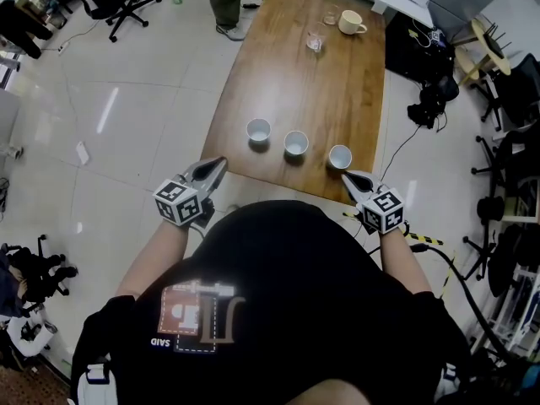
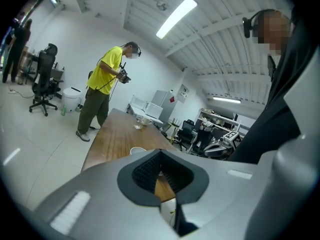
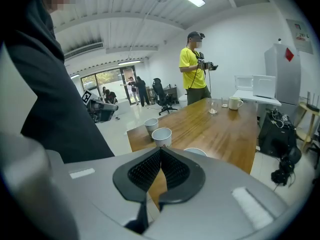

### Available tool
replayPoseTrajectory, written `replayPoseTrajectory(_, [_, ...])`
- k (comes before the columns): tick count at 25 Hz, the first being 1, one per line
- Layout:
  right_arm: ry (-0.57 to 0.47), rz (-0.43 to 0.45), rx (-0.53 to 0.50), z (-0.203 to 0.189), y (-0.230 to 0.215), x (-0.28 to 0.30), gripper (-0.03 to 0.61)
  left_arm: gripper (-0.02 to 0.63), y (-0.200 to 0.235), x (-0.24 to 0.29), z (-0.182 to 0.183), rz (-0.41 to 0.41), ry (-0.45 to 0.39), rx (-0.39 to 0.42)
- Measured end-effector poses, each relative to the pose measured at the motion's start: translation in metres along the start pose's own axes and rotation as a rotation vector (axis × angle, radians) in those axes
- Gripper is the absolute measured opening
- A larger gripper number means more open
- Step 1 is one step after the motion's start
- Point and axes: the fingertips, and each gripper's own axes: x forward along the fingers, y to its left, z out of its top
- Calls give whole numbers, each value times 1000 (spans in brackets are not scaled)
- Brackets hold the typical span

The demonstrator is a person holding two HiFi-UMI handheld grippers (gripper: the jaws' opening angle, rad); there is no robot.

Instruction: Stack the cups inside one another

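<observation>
Tools, two: left tool (image 1: 221,164) and right tool (image 1: 348,176), each with its jaws closed tip to tip and nothing between them. The left tool is held off the near left corner of the counter (image 1: 337,91). The right tool is held at the near edge, just beside the right cup (image 1: 339,157).

Cups, three, white, upright, mouths open: left cup (image 1: 258,130), middle cup (image 1: 296,143) and the right cup. They stand in a slanting row along the near end of the wooden counter, apart from one another, each standing alone.

Far end of counter: one cream mug (image 1: 350,23) and one clear glass (image 1: 315,41), near each other.

Beyond, on the floor: person (image 2: 102,91) in a yellow shirt, standing by the far left corner; office chair (image 1: 126,2) further left.
</observation>
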Motion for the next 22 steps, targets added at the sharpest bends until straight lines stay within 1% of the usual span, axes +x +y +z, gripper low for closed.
replayPoseTrajectory(1, [-1,2,-4,2,0,1,20,1,2,-1,3,2,-2,4])
replayPoseTrajectory(2, [-4,0,-7,4,0,1,41,2,4,-1,5,2,-4,7])
replayPoseTrajectory(7, [-30,-40,4,14,-10,-1,52,2,11,2,17,-11,-9,18])
replayPoseTrajectory(11, [-37,-54,-8,26,-4,0,60,2,18,1,26,-24,-8,26])
replayPoseTrajectory(13, [-29,-44,-53,37,3,5,64,1,21,1,29,-28,-8,28])
replayPoseTrajectory(15, [-13,-22,-118,52,12,17,72,2,23,1,30,-29,-10,25])
replayPoseTrajectory(19, [46,53,-256,76,36,54,95,2,26,-5,28,-18,-19,17])
replayPoseTrajectory(22, [104,107,-367,88,58,90,107,2,34,-19,24,10,-26,2])
